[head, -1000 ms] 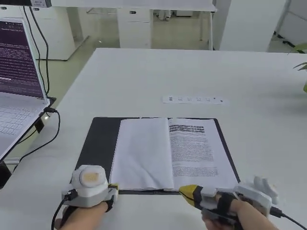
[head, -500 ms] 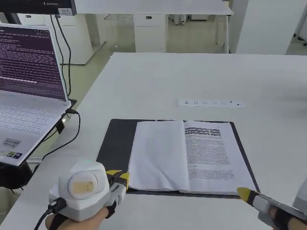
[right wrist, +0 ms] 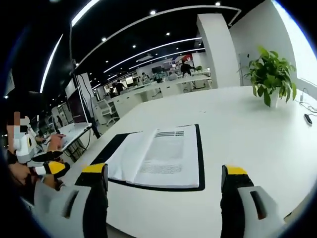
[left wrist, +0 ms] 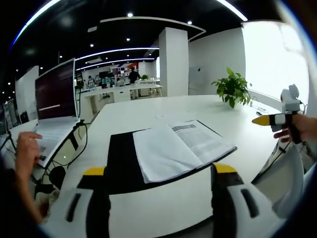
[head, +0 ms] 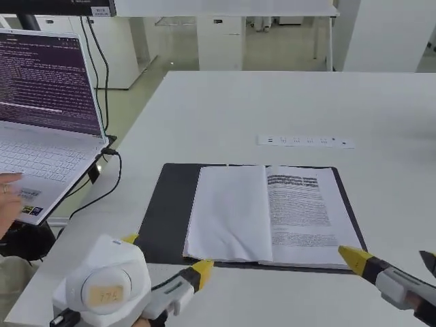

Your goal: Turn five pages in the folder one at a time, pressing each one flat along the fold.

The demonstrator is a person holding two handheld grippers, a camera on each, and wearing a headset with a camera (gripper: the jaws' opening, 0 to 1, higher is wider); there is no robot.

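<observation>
Both grippers have shifted along the folder's near edge since a second ago. The right gripper [head: 392,262], whose yellow tip then sat just below the fold, now hovers beside the near right corner. The left gripper [head: 165,253] has spread its yellow-tipped jaws, which were close together before. A hand [head: 7,187] has also appeared on the laptop keyboard at the left.

Nearest the person, the left gripper floats over the near left corner of the flat black folder [head: 160,211], its jaws wide apart and holding nothing. The right gripper's jaws are likewise wide apart and empty in its own view, with the folder lying ahead between them.

The folder lies open on the white tabletop [head: 272,102]. A blank white left page [head: 228,211] and a printed right page [head: 303,211] meet at the centre fold, and both lie roughly flat. Bare black cover shows to the left of the pages.

Beyond the folder, well apart from it, sits a flat white power strip [head: 305,142]. At the table's left edge stands an open white laptop [head: 48,88], its screen dark purple with lines of text and cables trailing from its side. Further off, a green potted plant [right wrist: 270,74] stands on the table.
</observation>
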